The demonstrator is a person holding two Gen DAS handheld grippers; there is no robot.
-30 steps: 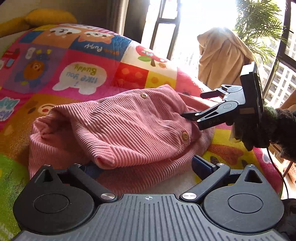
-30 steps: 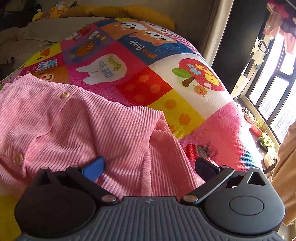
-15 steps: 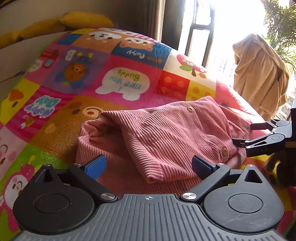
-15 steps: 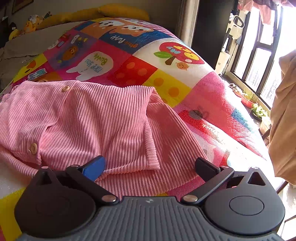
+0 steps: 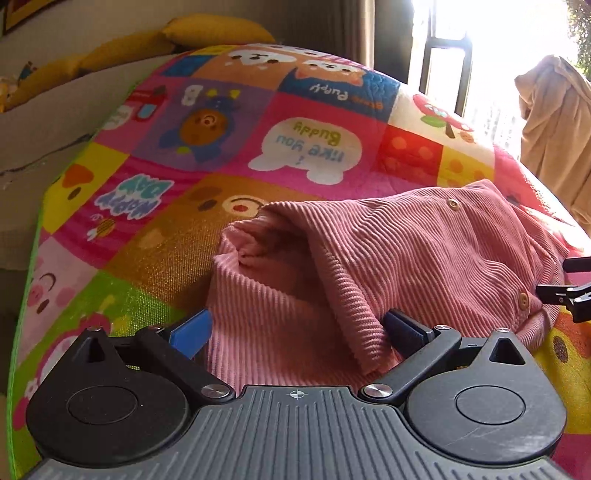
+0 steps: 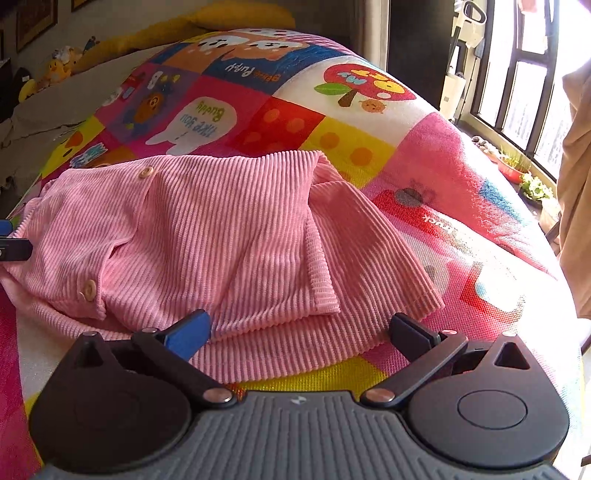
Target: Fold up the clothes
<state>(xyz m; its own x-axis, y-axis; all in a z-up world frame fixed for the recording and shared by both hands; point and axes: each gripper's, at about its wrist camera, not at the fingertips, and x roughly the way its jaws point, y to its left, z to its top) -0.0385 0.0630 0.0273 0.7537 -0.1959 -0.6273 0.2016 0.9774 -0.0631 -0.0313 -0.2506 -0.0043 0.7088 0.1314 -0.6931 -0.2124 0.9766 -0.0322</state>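
A pink ribbed garment with buttons (image 5: 399,266) lies loosely folded on the colourful quilt (image 5: 177,229). My left gripper (image 5: 297,332) stands open at its near left hem, and a folded edge of the cloth runs down between the fingers without being pinched. In the right wrist view the garment (image 6: 221,236) shows a side panel folded over its middle. My right gripper (image 6: 299,332) is open just in front of the near right hem. Each gripper shows in the other's view: the right gripper (image 5: 565,278) at the right edge, the left gripper (image 6: 11,238) at the left edge.
The quilt covers a bed with yellow pillows (image 5: 207,31) at its far end. A beige cloth (image 5: 554,125) hangs by the window on the right. Small potted plants (image 6: 532,184) stand on the sill beyond the bed's right edge.
Both grippers have drawn back from the garment and stayed open. The left view has swung left, so the right gripper now shows only at its right edge.
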